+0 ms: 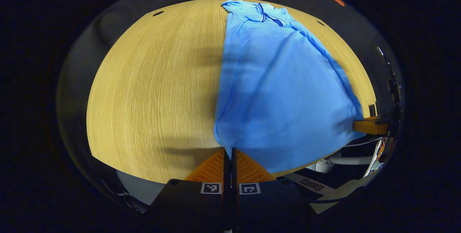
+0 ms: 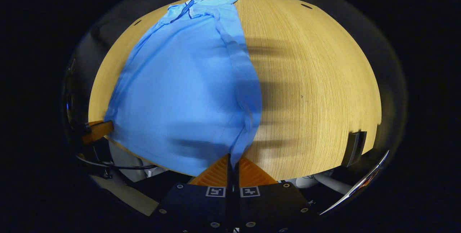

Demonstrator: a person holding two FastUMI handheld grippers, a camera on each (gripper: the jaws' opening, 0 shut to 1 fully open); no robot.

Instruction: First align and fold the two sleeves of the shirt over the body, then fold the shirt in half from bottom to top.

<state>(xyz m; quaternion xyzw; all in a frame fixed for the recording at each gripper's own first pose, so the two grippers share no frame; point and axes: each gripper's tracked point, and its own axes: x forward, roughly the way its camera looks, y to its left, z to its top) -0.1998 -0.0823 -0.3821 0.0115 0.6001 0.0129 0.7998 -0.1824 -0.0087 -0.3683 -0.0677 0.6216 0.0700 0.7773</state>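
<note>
A light blue shirt (image 1: 281, 92) lies lengthwise on the wooden table (image 1: 155, 92), collar at the far end, both sleeves folded over the body. My left gripper (image 1: 228, 151) is shut on the bottom hem's left corner at the near table edge. In the right gripper view the same shirt (image 2: 187, 92) spreads to the left, and my right gripper (image 2: 232, 159) is shut on the hem's right corner. The other gripper's fingers (image 1: 369, 125) pinch the shirt's far corner in the left gripper view, and the left one's fingers (image 2: 96, 130) show likewise at the left of the right gripper view.
Bare wooden table top (image 2: 317, 81) lies on the outer side of each gripper. A dark clip-like object (image 2: 354, 148) sits at the table's near right edge. Cables (image 2: 108, 166) and a person's clothing hang below the near edge.
</note>
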